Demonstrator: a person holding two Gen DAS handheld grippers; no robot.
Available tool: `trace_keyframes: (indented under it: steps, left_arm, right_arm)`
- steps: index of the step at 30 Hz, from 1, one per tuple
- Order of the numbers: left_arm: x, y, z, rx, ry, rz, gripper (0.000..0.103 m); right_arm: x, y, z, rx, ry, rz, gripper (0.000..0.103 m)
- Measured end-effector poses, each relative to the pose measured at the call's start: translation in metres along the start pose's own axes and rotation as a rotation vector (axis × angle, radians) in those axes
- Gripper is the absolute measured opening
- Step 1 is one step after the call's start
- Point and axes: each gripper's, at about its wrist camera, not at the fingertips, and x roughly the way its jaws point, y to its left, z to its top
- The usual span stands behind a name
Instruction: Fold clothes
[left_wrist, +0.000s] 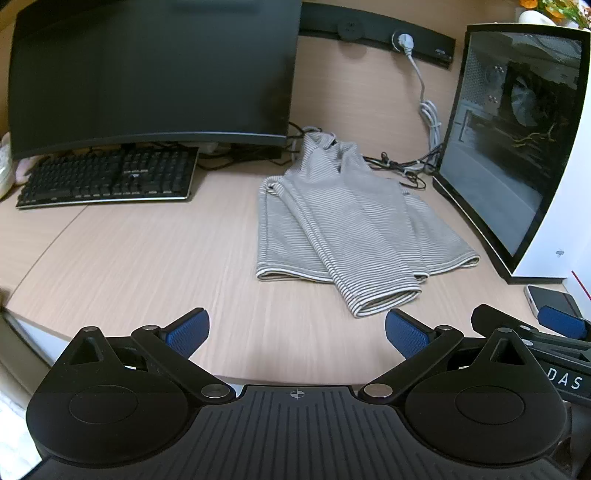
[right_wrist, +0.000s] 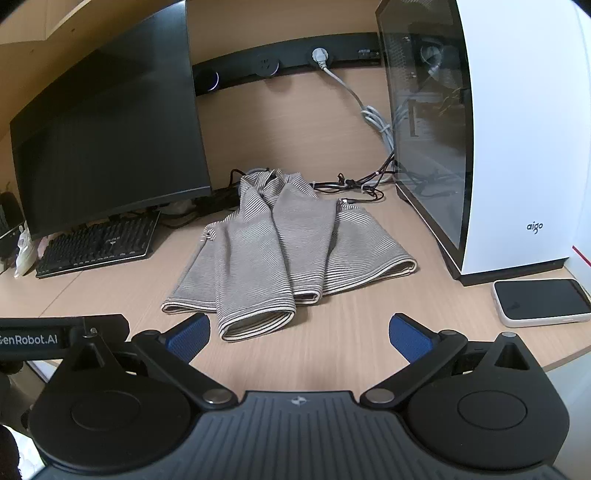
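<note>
Both claws are being held wide apart and empty above the near desk edge: the left gripper (left_wrist: 297, 332), the right gripper (right_wrist: 299, 332). Just beyond, a striped garment (right_wrist: 280, 251) is lying crumpled between a monitor (right_wrist: 110, 147) and a computer case (right_wrist: 517, 147), bare desk (left_wrist: 147, 266) spreading leftward.

On your wooden desk (left_wrist: 129, 251), a dark monitor (left_wrist: 155, 74) stands at ten o'clock with a black keyboard (left_wrist: 110, 177) lying just below it. At two o'clock you have a white computer case (right_wrist: 517, 147) with a glass side panel, black cables (right_wrist: 354, 184) tangled beside its base and a grey cord (left_wrist: 424, 96) running up to the wall socket strip (left_wrist: 388, 35). A phone (right_wrist: 541, 301) lies face up at three o'clock, near the case's front corner.
</note>
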Motion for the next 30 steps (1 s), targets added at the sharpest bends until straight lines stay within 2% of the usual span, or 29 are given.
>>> trace_keyframes:
  steps: [30]
  left_arm:
    - [0.0011,-0.0023,-0.0025,0.003,0.006,-0.006,0.103]
  right_arm:
    - [0.0011,-0.0057,-0.0022,0.003,0.020,-0.011,0.103]
